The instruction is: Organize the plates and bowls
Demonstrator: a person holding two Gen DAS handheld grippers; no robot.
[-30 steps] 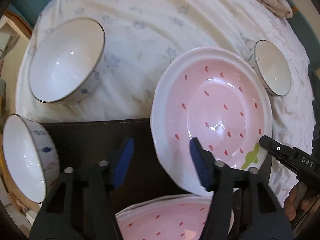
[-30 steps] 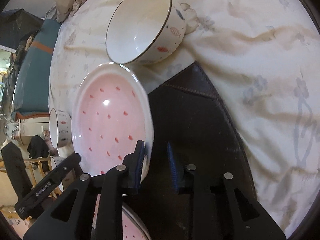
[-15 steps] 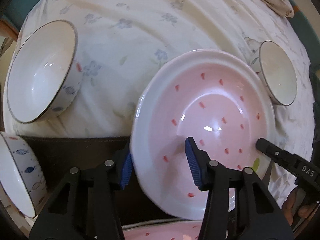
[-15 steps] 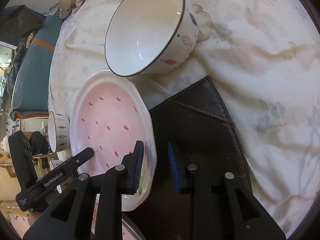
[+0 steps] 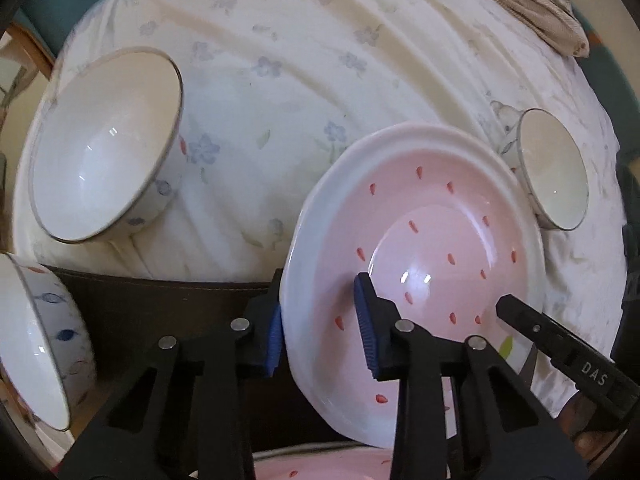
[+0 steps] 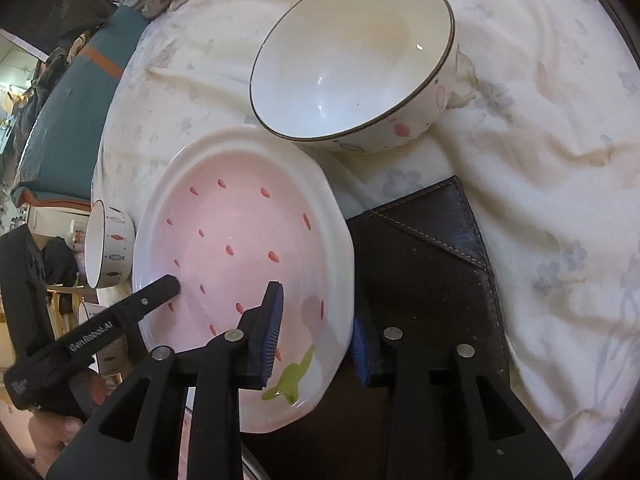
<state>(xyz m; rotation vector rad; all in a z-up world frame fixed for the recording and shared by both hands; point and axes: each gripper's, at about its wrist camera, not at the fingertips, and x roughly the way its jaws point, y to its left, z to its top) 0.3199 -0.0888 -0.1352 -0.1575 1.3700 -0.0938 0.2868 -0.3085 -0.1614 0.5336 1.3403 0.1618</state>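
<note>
A pink plate with red seed marks and a white rim (image 5: 432,240) (image 6: 240,232) hangs tilted between both grippers, above a second pink plate (image 5: 340,464) at the bottom edge. My left gripper (image 5: 320,332) straddles its near rim, one pad outside and one on the pink inside, its jaws closing and touching the plate. My right gripper (image 6: 316,340) holds the opposite rim by the green leaf mark, its jaws starting to open, pads still against the plate. Each gripper shows in the other's view: the right gripper (image 5: 560,352), the left gripper (image 6: 120,320).
White bowls with dark rims lie tilted on the flowered cloth (image 5: 280,60): one at left (image 5: 104,168), one at bottom left (image 5: 32,340), one beyond the plate (image 5: 554,168) (image 6: 352,60). A dark brown mat (image 6: 432,260) lies under the plates. A small bowl (image 6: 110,244) stands at the cloth's edge.
My left gripper slid onto the pink plate's rim and its jaws narrowed around it. In the right wrist view the rim now sits deeper between the pads, which stand a little wider.
</note>
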